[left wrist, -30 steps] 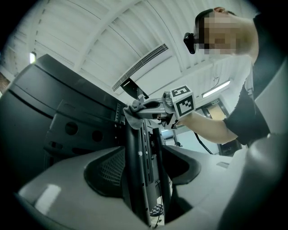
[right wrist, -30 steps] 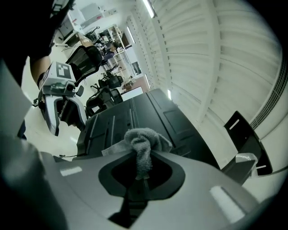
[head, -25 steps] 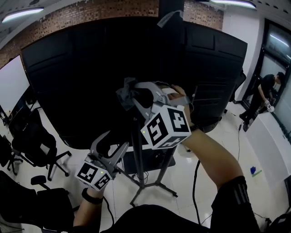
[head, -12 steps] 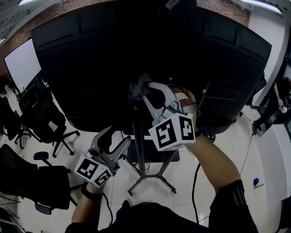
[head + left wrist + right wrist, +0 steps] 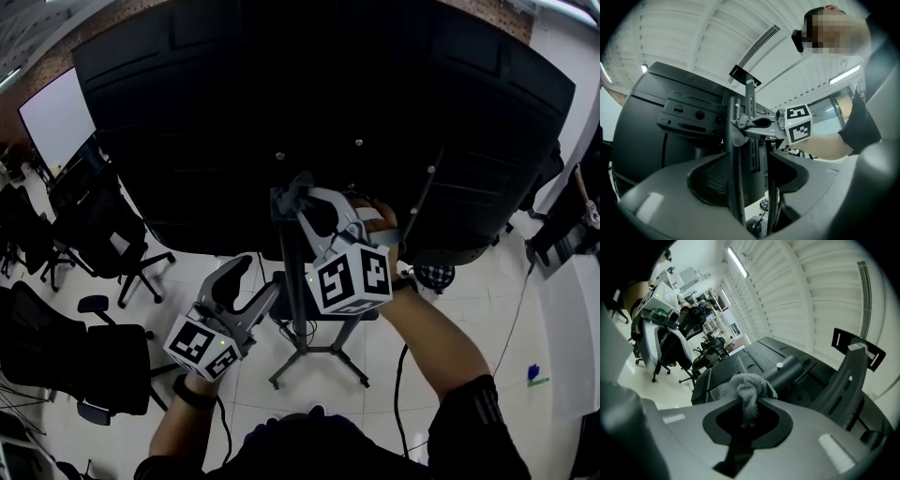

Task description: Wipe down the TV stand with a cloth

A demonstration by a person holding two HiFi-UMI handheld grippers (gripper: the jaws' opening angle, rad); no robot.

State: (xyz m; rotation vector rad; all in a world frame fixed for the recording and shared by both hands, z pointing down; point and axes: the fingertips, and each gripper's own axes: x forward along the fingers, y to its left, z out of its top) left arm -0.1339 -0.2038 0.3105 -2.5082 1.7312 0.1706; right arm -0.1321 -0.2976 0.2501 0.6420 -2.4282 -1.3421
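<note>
Since your right hand-held gripper [image 5: 296,199] is clamped on the grey cloth [image 5: 283,201], the wad meets the top of the TV stand [image 5: 300,281] post, just behind the black TV [image 5: 328,94]. Your left hand-held gripper [image 5: 253,279] hangs lower beside the post, jaws apart, holding nothing, probably ready to steady it. A cable [image 5: 401,375] and office chairs [image 5: 98,223] crowd the floor.
</note>
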